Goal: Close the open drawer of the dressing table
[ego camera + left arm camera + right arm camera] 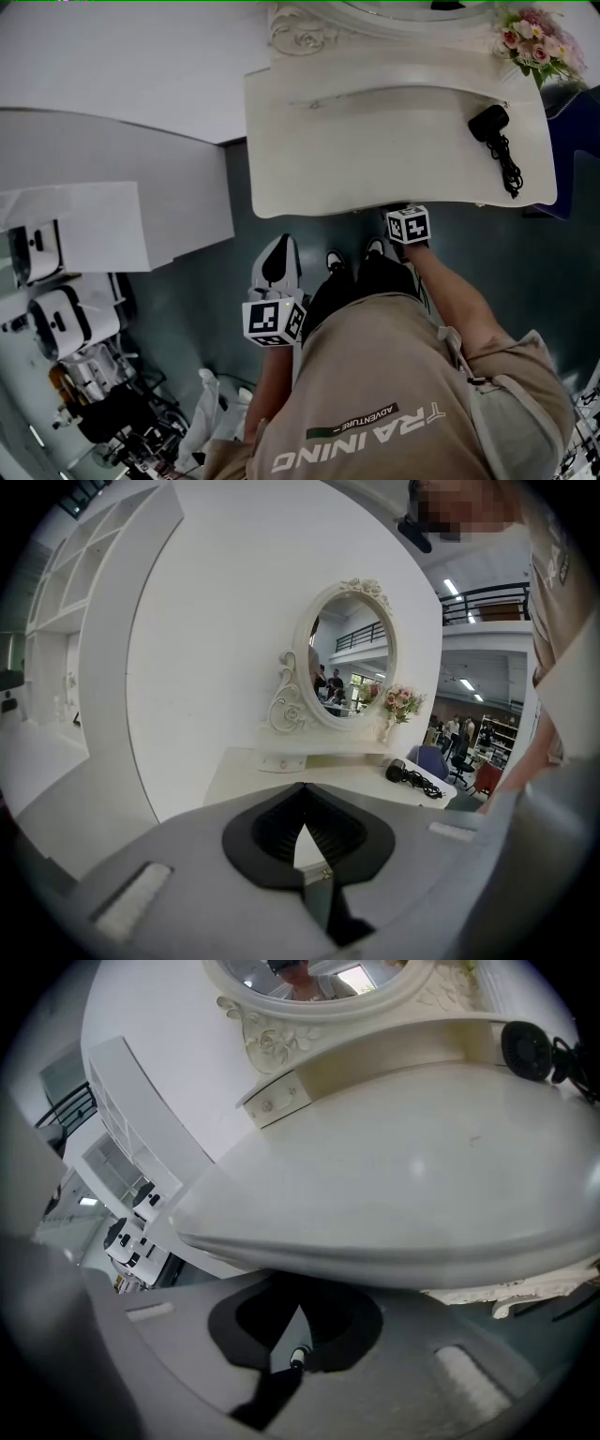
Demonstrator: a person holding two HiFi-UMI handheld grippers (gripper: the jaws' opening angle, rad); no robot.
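A white dressing table (375, 150) seen from above, with a person (394, 394) in a beige shirt standing at its front edge. An oval mirror (349, 658) in a carved white frame stands at the back of the table. A bunch of pink flowers (536, 42) sits at the table's back right corner. A black hair dryer (489, 122) with its cord lies on the right side of the table top.

The right gripper (298, 1288) is pushed in under the table's front edge, right of the middle. Only its marker cube shows from above, just in front of the edge. Its own view shows the jaws pressed together with nothing between them, their tips in the shadow just below the overhanging top.

The left gripper (302, 789) is held back from the table, near the person's left leg and above the grey floor (234, 225), pointing towards the table front. Its jaws are also together and empty.

The drawer sits below the table top, where the right gripper reaches. The top overhangs that spot, so the drawer front cannot be made out in any view.
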